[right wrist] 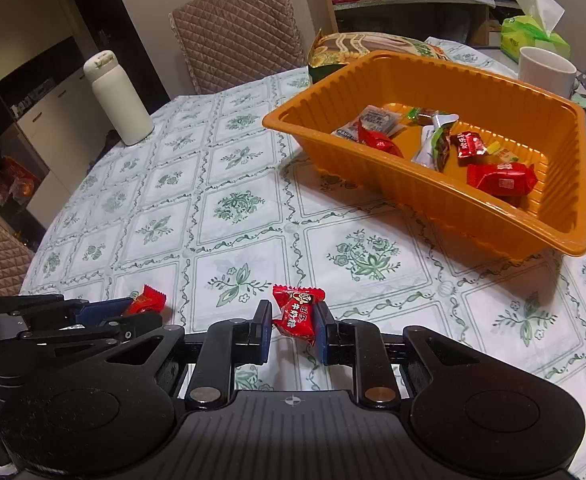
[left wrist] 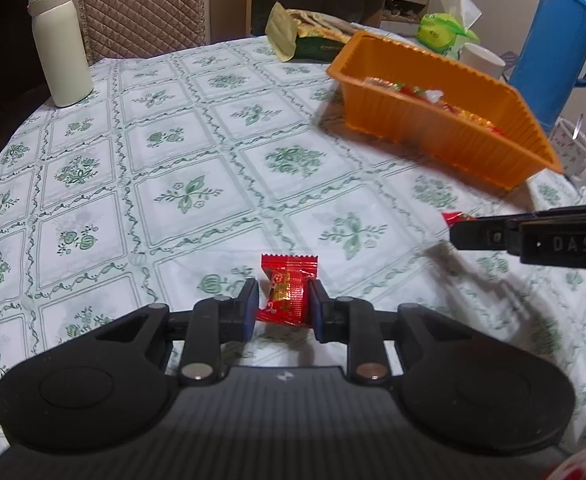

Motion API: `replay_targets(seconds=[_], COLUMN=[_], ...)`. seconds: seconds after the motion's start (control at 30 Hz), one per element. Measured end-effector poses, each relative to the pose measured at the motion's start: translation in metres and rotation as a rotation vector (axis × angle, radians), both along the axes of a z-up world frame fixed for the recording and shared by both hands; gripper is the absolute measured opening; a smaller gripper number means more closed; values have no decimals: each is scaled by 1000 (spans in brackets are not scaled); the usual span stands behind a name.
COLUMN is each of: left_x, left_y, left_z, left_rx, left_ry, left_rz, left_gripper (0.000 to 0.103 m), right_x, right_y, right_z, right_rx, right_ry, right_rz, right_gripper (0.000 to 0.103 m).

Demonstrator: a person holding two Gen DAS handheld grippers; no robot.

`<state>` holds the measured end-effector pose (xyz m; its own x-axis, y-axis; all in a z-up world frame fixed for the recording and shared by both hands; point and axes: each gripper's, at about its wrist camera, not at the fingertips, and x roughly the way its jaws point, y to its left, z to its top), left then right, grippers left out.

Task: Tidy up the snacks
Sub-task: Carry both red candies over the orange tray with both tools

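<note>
My left gripper [left wrist: 284,300] is shut on a red-wrapped candy [left wrist: 287,290], held just above the floral tablecloth [left wrist: 173,160]. My right gripper [right wrist: 293,320] is shut on another red candy [right wrist: 297,312] printed with white characters. The right gripper also shows side-on at the right edge of the left wrist view [left wrist: 469,232], with its candy's end [left wrist: 455,217] peeking out. The left gripper [right wrist: 129,310] and its candy [right wrist: 147,300] appear at the lower left of the right wrist view. An orange plastic tray [right wrist: 473,208] ahead to the right holds several wrapped snacks [right wrist: 501,180].
A cream bottle [left wrist: 59,44] stands at the far left of the table. Behind the orange tray [left wrist: 445,140] lie a snack bag [left wrist: 305,28], a green tissue pack [left wrist: 445,32] and a white mug [right wrist: 547,70]. A blue thermos [left wrist: 557,40] and cups stand at the right. A quilted chair [right wrist: 237,32] is behind the table.
</note>
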<state>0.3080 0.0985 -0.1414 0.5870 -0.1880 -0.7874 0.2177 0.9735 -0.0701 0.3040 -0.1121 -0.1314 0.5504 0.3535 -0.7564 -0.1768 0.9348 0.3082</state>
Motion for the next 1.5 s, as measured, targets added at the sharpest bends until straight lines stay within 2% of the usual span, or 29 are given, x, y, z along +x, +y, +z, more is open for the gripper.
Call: replay_targets(seconds=[0.37, 0.7, 0.9, 1.1, 1.3, 1.5], left_x=[-10, 20, 54, 95, 135, 171], left_y=[-34, -91, -128, -153, -172, -183], left_z=[38, 69, 79, 79, 72, 58], left_rx=[-57, -65, -49, -45, -2, 28], left_ry=[-49, -119, -158, -153, -154, -121], left_rz=[-64, -180, -226, -230, -242, -243], left_gripper=[24, 24, 24, 24, 24, 24], right_x=[-19, -24, -4, 26, 63, 96], right_y=[-32, -85, -114, -138, -158, -170], right_z=[20, 48, 63, 69, 61, 48], right_rx=[38, 50, 28, 2, -15, -23], right_ry=[-5, -39, -97, -149, -157, -140], right_rz=[-24, -107, -155, -200, -230, -254], right_gripper=[22, 22, 22, 22, 22, 22])
